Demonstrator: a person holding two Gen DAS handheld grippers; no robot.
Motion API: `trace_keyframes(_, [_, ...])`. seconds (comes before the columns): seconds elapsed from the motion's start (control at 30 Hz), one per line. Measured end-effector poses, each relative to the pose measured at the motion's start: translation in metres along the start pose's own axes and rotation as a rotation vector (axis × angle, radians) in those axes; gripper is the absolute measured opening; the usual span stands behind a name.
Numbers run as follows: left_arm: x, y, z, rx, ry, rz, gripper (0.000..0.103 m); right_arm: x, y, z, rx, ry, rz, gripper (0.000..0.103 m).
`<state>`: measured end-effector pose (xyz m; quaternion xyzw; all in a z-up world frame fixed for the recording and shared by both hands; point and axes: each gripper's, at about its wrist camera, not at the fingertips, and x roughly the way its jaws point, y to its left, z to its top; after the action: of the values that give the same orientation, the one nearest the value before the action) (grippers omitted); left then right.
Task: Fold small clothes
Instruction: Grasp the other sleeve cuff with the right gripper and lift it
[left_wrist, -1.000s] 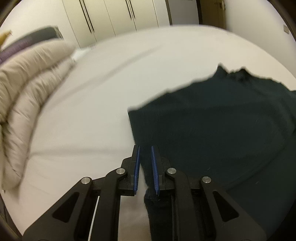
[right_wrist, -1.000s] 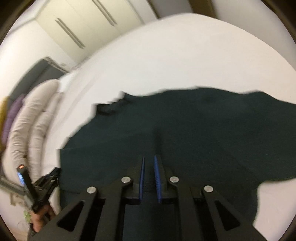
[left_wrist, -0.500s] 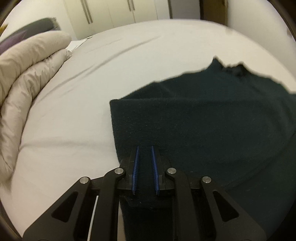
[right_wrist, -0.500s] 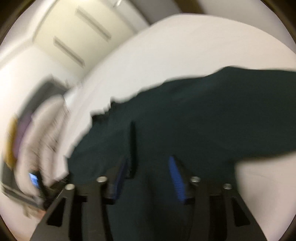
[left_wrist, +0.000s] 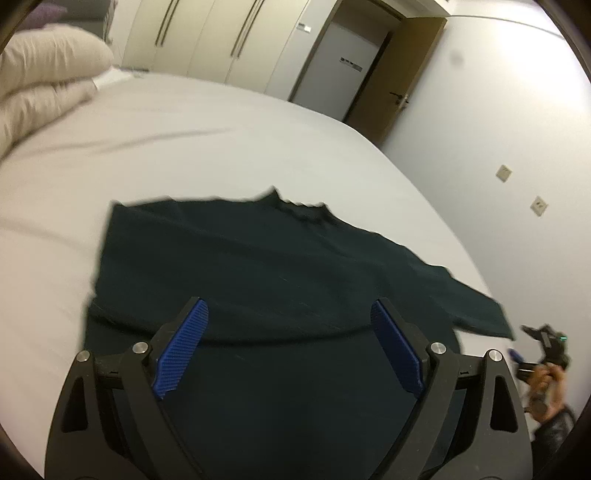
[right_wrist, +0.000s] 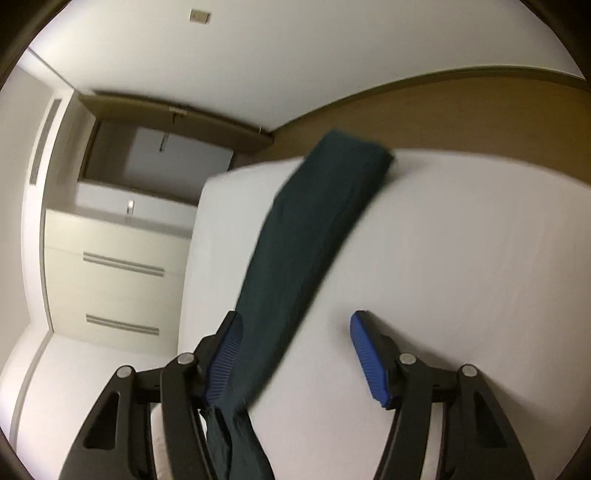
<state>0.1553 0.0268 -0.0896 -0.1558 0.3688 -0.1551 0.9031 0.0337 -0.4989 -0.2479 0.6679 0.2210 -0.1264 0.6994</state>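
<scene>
Both sets of jaws stand spread, pinching nothing. The left gripper (left_wrist: 288, 347) hovers over the near hem of the dark green long-sleeved knit top (left_wrist: 258, 266), which lies flat on the white bed sheet (left_wrist: 184, 147). The right gripper (right_wrist: 295, 354) is rolled sideways, straddling the top's right sleeve (right_wrist: 314, 221). To fold well, pinch that sleeve near its cuff and carry it left across the body.

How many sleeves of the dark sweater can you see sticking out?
1. The dark green sweater on the bed has one sleeve stretched out right. The other may be folded under, hidden.
</scene>
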Motion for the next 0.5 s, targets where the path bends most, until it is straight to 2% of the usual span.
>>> trace_keyframes(0.1, [0.001, -0.012, -0.009, -0.043, 0.025, -0.033, 0.090, 0.010, -0.006, 0.015, 0.076, -0.026, 0.023, 0.064])
trace_keyframes(0.3, [0.004, -0.027, -0.018, -0.037, 0.048, -0.037, 0.090, 0.021, -0.002, 0.034, 0.084, -0.048, 0.007, 0.064])
trace_keyframes(0.5, [0.015, -0.034, -0.022, -0.017, 0.076, -0.082, 0.090, 0.017, -0.009, 0.031, 0.158, -0.096, 0.103, 0.064])
